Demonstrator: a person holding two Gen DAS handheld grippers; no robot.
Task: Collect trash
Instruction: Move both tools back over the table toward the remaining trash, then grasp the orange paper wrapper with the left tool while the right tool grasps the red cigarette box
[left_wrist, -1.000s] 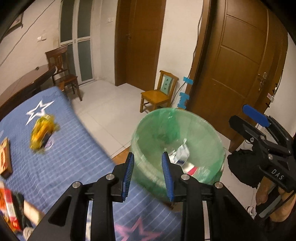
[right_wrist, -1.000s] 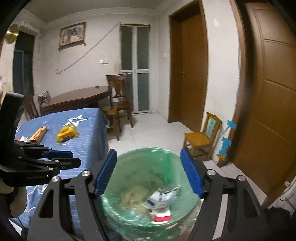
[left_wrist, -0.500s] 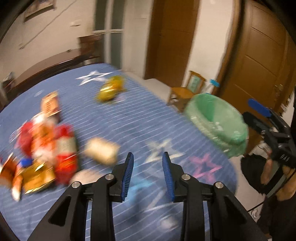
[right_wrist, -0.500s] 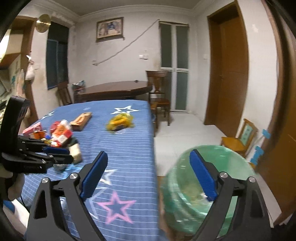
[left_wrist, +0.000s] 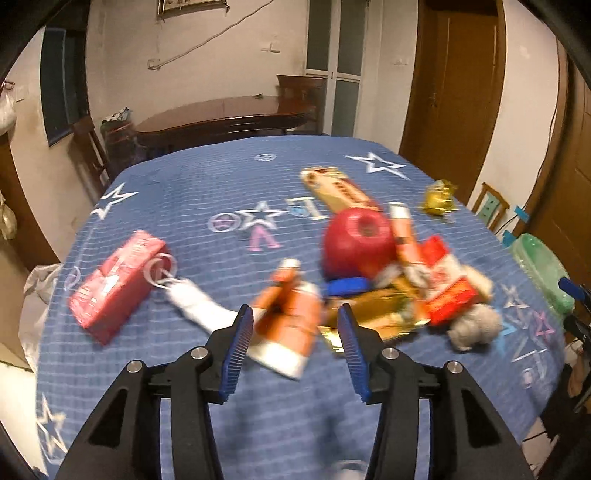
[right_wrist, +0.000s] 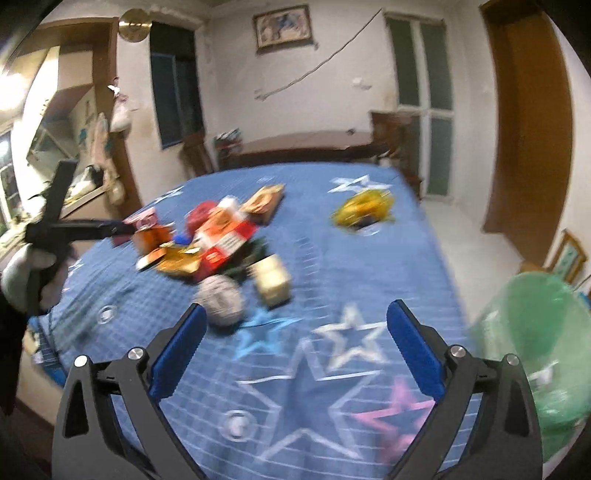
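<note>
- While reaching for more trash: left gripper over the blue star cloth, jaws opening, nothing between them, aimed at the orange-and-white tube.
- Right gripper jaws opening, near full width, nothing between them, above printed stars.
- Trash pile mid-cloth: red cartons, gold foil, grey ball, beige block; pink box apart to the left; yellow wrapper apart, farther back.
- Green-lined bin just beside the table's right edge.
- Step judged: approach for a fresh pick.
- Next move calls for: lowering over a single item, closing squarely, carrying to the bin.
</note>
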